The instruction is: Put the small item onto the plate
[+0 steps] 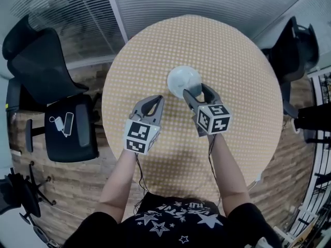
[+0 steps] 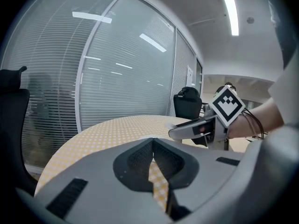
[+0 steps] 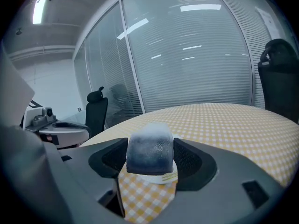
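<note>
A white round plate (image 1: 182,78) sits near the middle of the round table (image 1: 243,66) with its yellow checked cloth. My right gripper (image 1: 195,93) is at the plate's near right rim. In the right gripper view it (image 3: 150,150) is shut on the small item (image 3: 150,149), a dark grey-blue block with a frosty pale top; a white bit with print shows beneath it. My left gripper (image 1: 151,103) hovers over the cloth left of the plate. Its jaws (image 2: 152,148) meet at the tips with nothing between them.
Black office chairs stand round the table: one at the far left (image 1: 41,66), one at the left (image 1: 70,128) with a white cable on its seat, one at the right (image 1: 297,48). A glass wall with blinds (image 3: 196,55) lies beyond the table.
</note>
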Motion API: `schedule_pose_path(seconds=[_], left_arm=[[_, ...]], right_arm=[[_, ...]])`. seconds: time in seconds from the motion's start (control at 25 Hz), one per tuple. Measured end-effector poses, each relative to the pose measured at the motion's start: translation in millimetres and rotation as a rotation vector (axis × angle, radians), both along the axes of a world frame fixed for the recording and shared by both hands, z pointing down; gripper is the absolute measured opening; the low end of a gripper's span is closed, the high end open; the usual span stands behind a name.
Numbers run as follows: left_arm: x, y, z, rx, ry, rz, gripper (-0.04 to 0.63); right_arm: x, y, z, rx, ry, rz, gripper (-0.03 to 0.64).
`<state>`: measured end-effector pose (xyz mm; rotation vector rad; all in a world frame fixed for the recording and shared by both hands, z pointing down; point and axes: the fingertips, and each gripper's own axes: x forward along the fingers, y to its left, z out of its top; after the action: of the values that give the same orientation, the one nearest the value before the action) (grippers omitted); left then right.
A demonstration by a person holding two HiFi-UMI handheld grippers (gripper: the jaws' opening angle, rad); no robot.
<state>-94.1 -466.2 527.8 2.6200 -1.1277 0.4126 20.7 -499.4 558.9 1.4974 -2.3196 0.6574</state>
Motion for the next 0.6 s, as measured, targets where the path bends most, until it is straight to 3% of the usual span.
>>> schedule_pose_path(seconds=[0.6], left_arm=[[-9, -13, 30, -0.061, -0.01, -0.015, 0.005]], right_arm=[[-11, -39, 59, -0.099, 0.21, -0.098, 0.313]])
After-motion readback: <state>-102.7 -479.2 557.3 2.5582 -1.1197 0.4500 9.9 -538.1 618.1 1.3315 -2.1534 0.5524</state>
